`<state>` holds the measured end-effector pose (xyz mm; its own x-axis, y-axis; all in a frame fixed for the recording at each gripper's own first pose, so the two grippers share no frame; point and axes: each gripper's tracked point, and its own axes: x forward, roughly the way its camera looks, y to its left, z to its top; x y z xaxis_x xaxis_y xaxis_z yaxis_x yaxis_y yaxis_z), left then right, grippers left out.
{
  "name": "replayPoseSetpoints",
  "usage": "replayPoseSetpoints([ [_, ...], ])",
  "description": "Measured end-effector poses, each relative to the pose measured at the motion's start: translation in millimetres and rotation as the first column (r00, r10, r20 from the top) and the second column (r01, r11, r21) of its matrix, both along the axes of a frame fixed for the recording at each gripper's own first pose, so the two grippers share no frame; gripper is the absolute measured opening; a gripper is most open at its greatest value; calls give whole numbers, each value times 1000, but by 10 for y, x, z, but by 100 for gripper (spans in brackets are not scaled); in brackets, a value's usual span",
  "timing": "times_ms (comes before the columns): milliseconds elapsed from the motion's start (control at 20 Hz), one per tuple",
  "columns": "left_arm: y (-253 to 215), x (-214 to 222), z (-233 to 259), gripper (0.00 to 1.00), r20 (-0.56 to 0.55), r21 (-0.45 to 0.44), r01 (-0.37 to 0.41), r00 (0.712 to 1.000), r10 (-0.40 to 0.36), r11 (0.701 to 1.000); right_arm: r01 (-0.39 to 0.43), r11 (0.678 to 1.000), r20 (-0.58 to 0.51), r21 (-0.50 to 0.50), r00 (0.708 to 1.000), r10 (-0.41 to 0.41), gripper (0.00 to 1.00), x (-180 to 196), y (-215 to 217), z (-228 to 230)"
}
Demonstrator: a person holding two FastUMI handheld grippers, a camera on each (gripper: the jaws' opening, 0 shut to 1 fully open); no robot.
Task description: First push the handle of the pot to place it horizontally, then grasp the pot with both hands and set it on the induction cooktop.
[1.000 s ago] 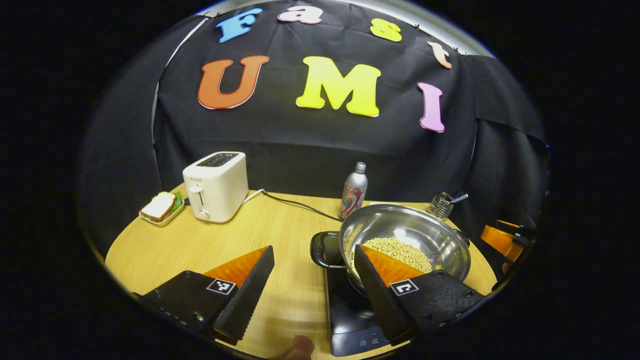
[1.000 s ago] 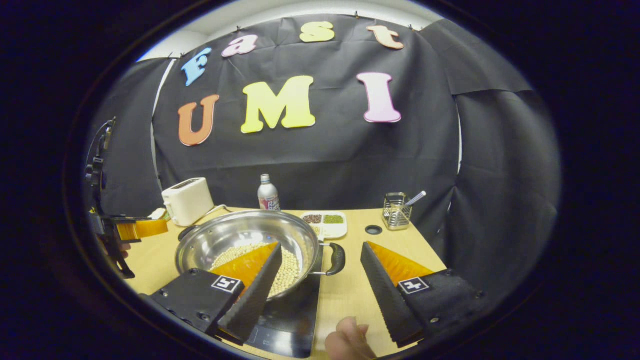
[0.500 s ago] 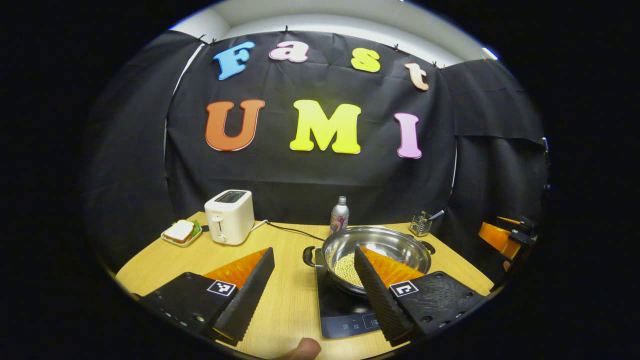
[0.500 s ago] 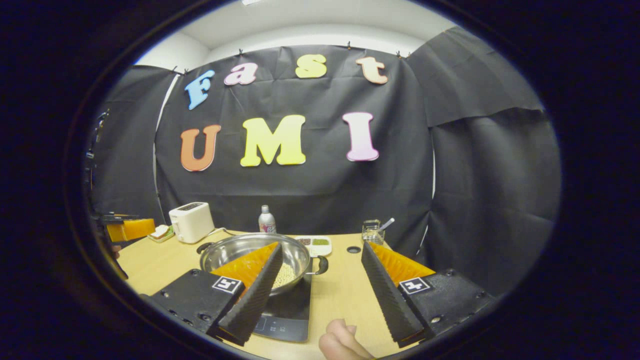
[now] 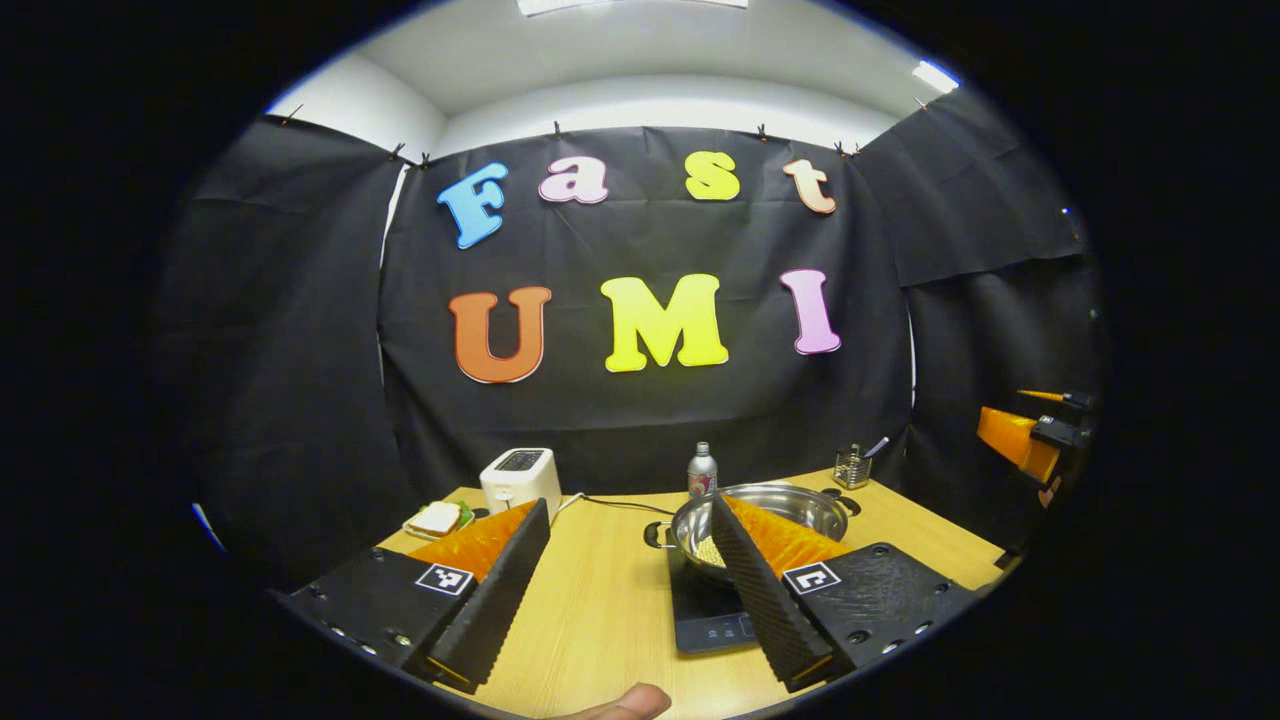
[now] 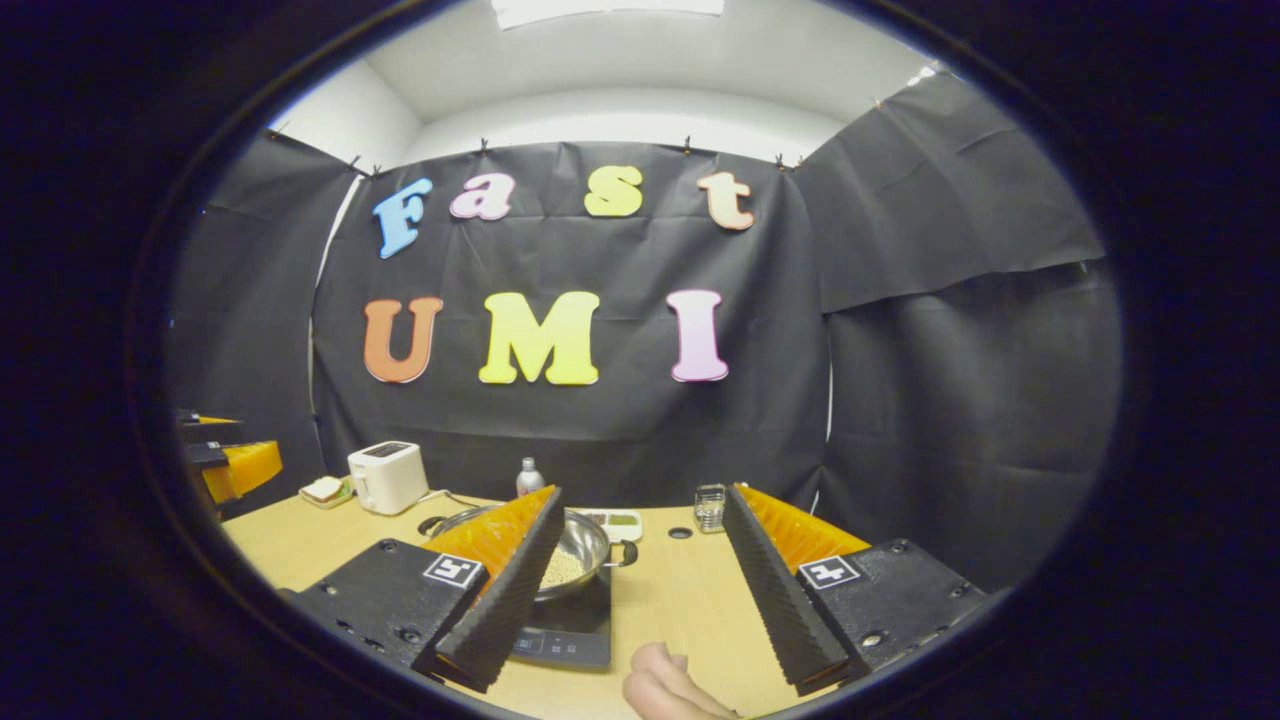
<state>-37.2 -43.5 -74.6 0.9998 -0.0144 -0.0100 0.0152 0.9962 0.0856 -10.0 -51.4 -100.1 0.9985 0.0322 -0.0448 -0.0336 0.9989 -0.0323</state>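
Observation:
A steel pot (image 5: 692, 530) with pale beans in it sits on the black induction cooktop (image 5: 712, 620), its black side handles pointing left and right. My left gripper (image 5: 628, 502) is open and held well back from the pot, its right finger overlapping the bowl in the view. In the right gripper view the pot (image 6: 588, 548) rests on the cooktop (image 6: 565, 635), behind the left finger of my open right gripper (image 6: 642, 492). Nothing lies between either pair of fingers. The right gripper (image 5: 1020, 440) also shows at the far right edge, and the left gripper (image 6: 235, 465) at the far left edge.
On the wooden table (image 5: 600, 600) stand a white toaster (image 5: 520, 480), a sandwich plate (image 5: 435, 520), a bottle (image 5: 702, 470) and a wire utensil holder (image 5: 850, 465). A small divided tray (image 6: 612, 520) lies behind the pot. A thumb (image 6: 665, 685) shows at the bottom.
Both grippers have pulled back and away from the pot, which now looks small and far. The pot stays on the cooktop. Both grippers remain open.

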Motion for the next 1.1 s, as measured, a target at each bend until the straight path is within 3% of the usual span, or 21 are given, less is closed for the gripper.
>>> replayPoseSetpoints([
  [200,66,-256,65,98,25,-14,-11,1000,12,1000,42,999,21,25,999,-42,100,-254,-153,134],
  [600,149,-567,405,98,97,-28,-21,995,24,999,65,998,73,-19,995,-64,99,-579,-309,349],
  [1100,196,-738,573,98,147,-49,-21,989,28,999,19,1000,146,-23,989,-15,100,-724,-161,538],
])
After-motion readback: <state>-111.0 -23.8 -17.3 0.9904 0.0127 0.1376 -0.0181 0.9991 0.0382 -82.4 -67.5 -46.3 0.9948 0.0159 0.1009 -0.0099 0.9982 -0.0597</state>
